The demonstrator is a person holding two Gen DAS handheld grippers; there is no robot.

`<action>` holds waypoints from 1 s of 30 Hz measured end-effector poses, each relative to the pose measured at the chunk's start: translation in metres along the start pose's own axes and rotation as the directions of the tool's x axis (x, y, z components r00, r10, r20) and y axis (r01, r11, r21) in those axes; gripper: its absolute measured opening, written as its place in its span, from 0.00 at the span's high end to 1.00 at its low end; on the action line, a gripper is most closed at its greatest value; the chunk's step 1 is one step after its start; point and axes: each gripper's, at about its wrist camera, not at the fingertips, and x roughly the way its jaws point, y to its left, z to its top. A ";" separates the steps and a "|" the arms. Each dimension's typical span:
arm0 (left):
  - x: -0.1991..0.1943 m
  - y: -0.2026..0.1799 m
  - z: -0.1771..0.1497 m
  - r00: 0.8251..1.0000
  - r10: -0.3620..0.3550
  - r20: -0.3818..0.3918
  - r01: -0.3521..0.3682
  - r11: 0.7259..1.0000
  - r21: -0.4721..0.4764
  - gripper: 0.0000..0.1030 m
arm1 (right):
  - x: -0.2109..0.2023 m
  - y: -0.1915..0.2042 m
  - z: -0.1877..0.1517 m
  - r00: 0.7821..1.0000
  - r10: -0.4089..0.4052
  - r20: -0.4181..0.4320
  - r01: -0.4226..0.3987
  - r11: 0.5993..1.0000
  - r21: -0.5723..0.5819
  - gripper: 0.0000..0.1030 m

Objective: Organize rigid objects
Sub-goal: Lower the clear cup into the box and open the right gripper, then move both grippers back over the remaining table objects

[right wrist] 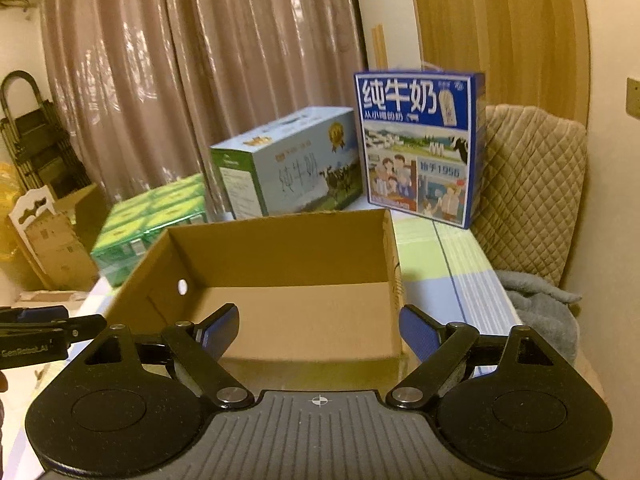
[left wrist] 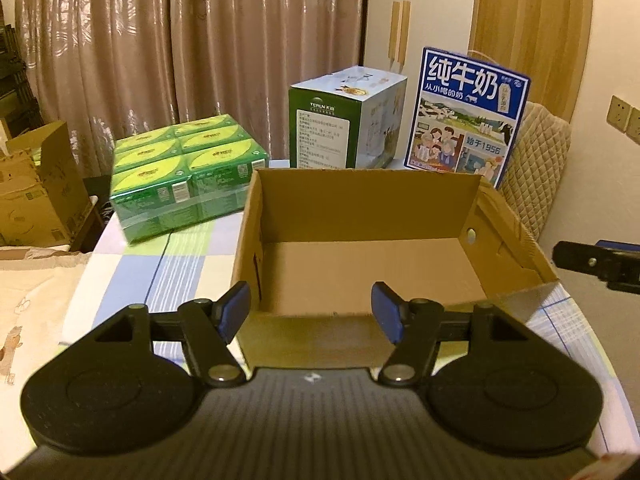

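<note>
curtain point(left wrist: 160, 40) behind green packs point(left wrist: 180, 176), perhaps tissues; milk cartons point(left wrist: 468, 116) beyond cardboard box point(left wrist: 360, 208)

**Cardboard, Film and Cloth**

The open box point(left wrist: 360, 216) was plain matt brown cardboard. The green pack point(left wrist: 180, 176) wore glossy, reflective plastic film. Both milk cartons point(left wrist: 468, 116) point(right wrist: 288, 164) showed smooth printed card. The curtain point(left wrist: 180, 40) was shiny cloth, the chair cover point(right wrist: 528, 176) quilted fabric. The tongs point(left wrist: 312, 312) were matt black plastic with blue pads point(left wrist: 386, 312) and metal rivets.
</note>
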 end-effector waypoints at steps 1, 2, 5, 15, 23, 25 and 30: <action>-0.006 0.000 -0.003 1.000 -0.001 0.002 0.001 1.000 -0.003 0.37 | -0.010 0.002 -0.003 1.000 0.003 0.007 -0.003 1.000 -0.001 0.18; -0.014 -0.001 -0.008 1.000 0.000 0.004 0.000 1.000 -0.004 0.37 | -0.019 0.003 -0.007 1.000 0.005 0.012 -0.005 1.000 -0.002 0.18; -0.034 -0.001 -0.021 1.000 0.009 0.009 -0.009 1.000 -0.014 0.37 | -0.049 0.009 -0.022 1.000 0.011 0.027 -0.011 1.000 -0.011 0.18; -0.086 -0.018 -0.087 1.000 -0.005 -0.016 0.005 1.000 -0.011 0.36 | -0.115 0.014 -0.097 1.000 -0.016 0.006 0.016 1.000 0.009 0.18; -0.105 -0.043 -0.130 0.997 -0.035 -0.070 0.040 0.997 0.061 0.36 | -0.147 0.008 -0.148 0.998 -0.050 -0.047 0.050 0.999 0.015 0.18; -0.106 -0.048 -0.138 0.995 -0.048 -0.086 0.055 0.995 0.083 0.36 | -0.150 0.004 -0.156 0.997 -0.054 -0.061 0.055 0.998 0.028 0.18; -0.101 -0.057 -0.151 0.989 -0.082 -0.123 0.097 0.987 0.125 0.36 | -0.155 -0.004 -0.167 0.995 -0.062 -0.079 0.065 0.997 0.036 0.18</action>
